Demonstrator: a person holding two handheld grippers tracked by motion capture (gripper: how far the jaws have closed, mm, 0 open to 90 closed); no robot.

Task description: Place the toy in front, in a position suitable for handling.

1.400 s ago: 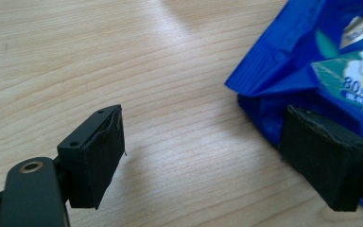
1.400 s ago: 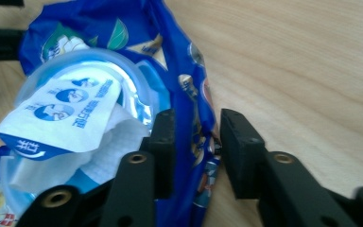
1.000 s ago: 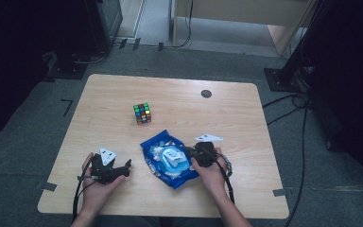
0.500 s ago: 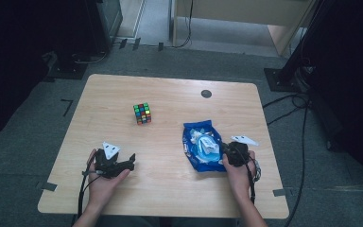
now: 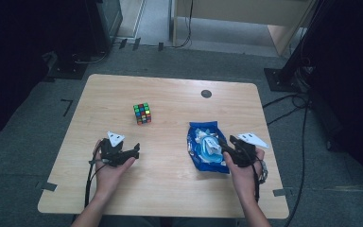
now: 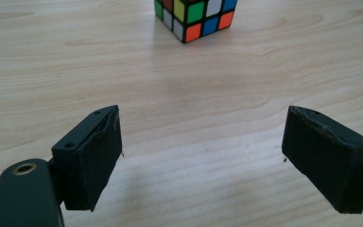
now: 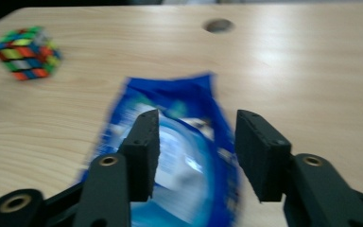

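A blue and white snack bag [image 5: 204,150] lies flat on the right half of the wooden table [image 5: 170,184]. My right gripper [image 5: 224,147] hovers at its near right end. In the right gripper view the bag [image 7: 184,109] lies under and between the jaws of the right gripper [image 7: 197,146]. These jaws have just been opening, and the pads do not press on it. A scrambled colour cube [image 5: 142,113] stands mid-table. My left gripper [image 5: 134,150] is low at the near left, open wide and empty, with the cube [image 6: 196,16] ahead of the left gripper [image 6: 201,151].
A small dark round hole [image 5: 206,93] sits in the tabletop near the far edge, right of centre. Cables trail from both grippers toward the near edge. Dark stands and cables lie on the floor around the table.
The bag slid from the middle of the table to the right with my right gripper, whose jaws now stand apart over it. My left gripper crept forward toward the cube.
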